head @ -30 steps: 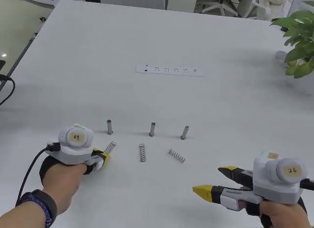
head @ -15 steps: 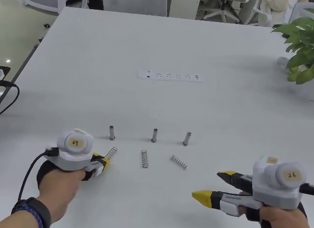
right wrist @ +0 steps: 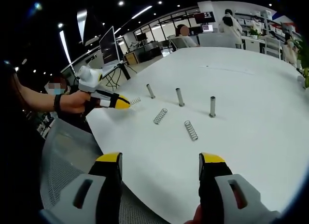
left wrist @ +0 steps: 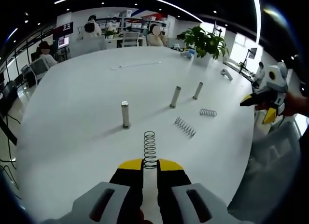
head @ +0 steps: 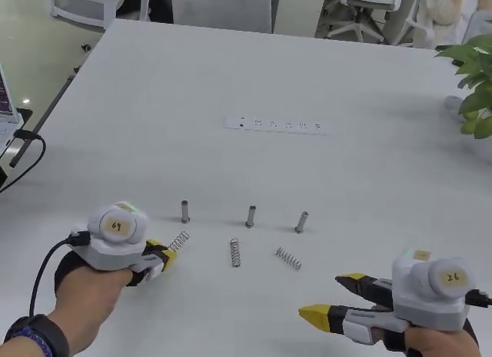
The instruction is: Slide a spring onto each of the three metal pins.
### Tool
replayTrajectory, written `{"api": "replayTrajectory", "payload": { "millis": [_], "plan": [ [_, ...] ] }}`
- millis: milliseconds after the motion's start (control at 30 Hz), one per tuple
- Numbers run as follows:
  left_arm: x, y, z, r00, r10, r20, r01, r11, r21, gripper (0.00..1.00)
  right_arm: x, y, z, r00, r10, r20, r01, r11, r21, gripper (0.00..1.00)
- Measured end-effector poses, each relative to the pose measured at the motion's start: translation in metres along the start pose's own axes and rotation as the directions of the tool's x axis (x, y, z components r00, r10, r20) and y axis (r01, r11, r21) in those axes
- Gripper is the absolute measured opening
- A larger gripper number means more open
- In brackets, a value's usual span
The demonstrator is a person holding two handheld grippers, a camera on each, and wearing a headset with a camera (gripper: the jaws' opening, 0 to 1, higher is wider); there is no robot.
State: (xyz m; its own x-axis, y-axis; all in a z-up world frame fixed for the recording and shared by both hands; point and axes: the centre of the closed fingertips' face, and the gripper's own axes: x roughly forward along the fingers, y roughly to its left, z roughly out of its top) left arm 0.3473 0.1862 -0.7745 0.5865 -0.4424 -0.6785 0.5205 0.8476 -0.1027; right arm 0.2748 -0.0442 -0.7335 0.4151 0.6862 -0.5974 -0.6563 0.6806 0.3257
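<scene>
Left gripper (head: 167, 252) jaws, nearly closed, pinch a thin wire coil spring (head: 178, 240) towards the near edge of the bench (head: 231, 65), before three smooth upright metal pins (head: 250, 216). Right gripper (head: 330, 297) gapes wide, empty, over bare matte white top.

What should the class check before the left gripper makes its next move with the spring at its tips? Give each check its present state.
1. Left gripper shut on the near end of the left spring: ok.
2. Left pin upright and bare, with nothing between it and that spring: ok.
3. Held spring lifted clear of the table: cannot tell.
4. Middle spring and right spring lying free for later: ok.
5. Right gripper open and well back from the pins: ok.
</scene>
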Motion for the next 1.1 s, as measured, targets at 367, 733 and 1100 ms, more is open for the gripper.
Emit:
{"api": "replayTrajectory", "payload": {
  "millis": [367, 733, 1100],
  "plan": [
    [-0.015, -0.022, 0.004, 0.9988, -0.048, 0.008, 0.047, 0.997, 0.060, 0.02, 0.014, 0.015, 0.001, 0.9989, 0.047, -0.007, -0.047, 0.999, -0.007, 0.61],
    [-0.019, -0.048, 0.011, 0.9950, -0.099, 0.015, 0.096, 0.987, 0.125, 0.02, 0.028, 0.025, 0.015, 0.9955, 0.094, 0.009, -0.094, 0.995, -0.024, 0.58],
    [-0.021, -0.082, 0.025, 0.9863, -0.162, 0.028, 0.154, 0.969, 0.193, 0.02, 0.047, 0.039, 0.034, 0.9872, 0.157, 0.029, -0.156, 0.987, -0.034, 0.55]
  ]
}}
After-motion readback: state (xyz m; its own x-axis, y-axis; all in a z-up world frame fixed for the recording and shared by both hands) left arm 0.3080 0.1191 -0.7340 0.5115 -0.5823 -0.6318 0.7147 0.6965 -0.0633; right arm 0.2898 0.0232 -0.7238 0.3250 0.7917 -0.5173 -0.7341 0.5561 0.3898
